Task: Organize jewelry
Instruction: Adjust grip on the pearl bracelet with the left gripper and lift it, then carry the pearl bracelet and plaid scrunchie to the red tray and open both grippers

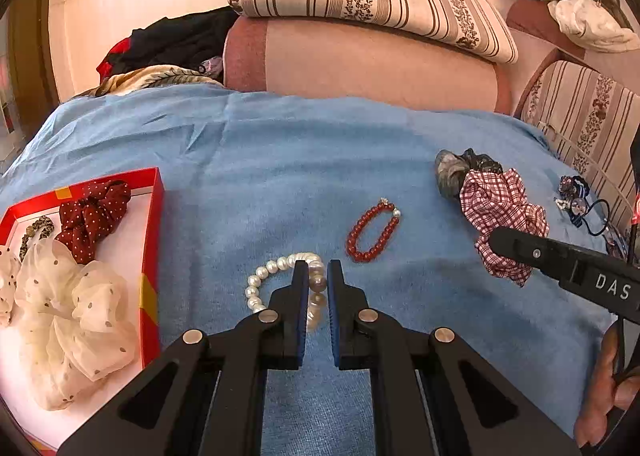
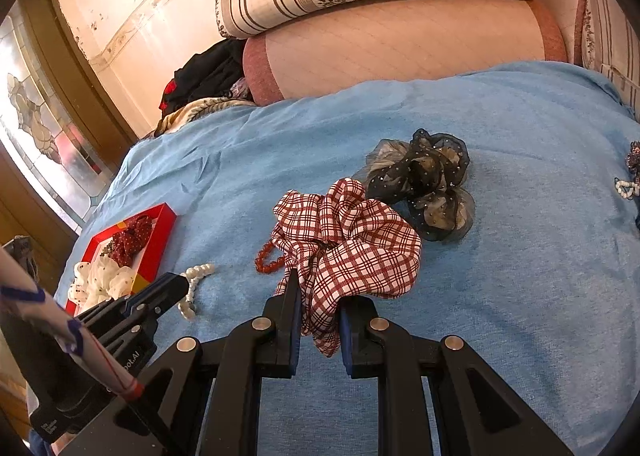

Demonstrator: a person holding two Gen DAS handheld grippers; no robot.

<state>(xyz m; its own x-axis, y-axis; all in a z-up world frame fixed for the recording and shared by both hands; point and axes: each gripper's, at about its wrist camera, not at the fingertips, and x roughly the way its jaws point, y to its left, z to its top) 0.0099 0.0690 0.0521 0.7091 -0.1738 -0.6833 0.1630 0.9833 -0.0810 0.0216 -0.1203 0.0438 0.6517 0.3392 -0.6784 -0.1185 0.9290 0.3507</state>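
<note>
The left gripper (image 1: 318, 270) sits low over the blue blanket (image 1: 280, 176), its fingers a narrow gap apart around one side of the pearl bracelet (image 1: 276, 276); pearls show between the pads, though whether the pads actually press on them is hard to tell from this angle. The rest of the pearl loop lies on the blanket to the left of the fingers. Just beyond and to the right lies the red bracelet (image 1: 372, 234), flat and apart from the pearls.

The right gripper (image 2: 320, 296) is clamped on the near edge of the plaid scrunchie (image 2: 348, 240), cloth bunched between its pads. Behind the plaid one and touching it rests a dark scrunchie (image 2: 428, 180). In the right view the red bracelet is partly hidden by the plaid fabric.

At the left edge of the blanket stands a red box (image 1: 154, 240) holding a dotted red scrunchie (image 1: 94, 216), a cream scrunchie (image 1: 68, 308) spilling over its near side, and a small leopard-print band (image 1: 36, 230). A few small hair ties (image 1: 576, 200) lie at the far right.
</note>
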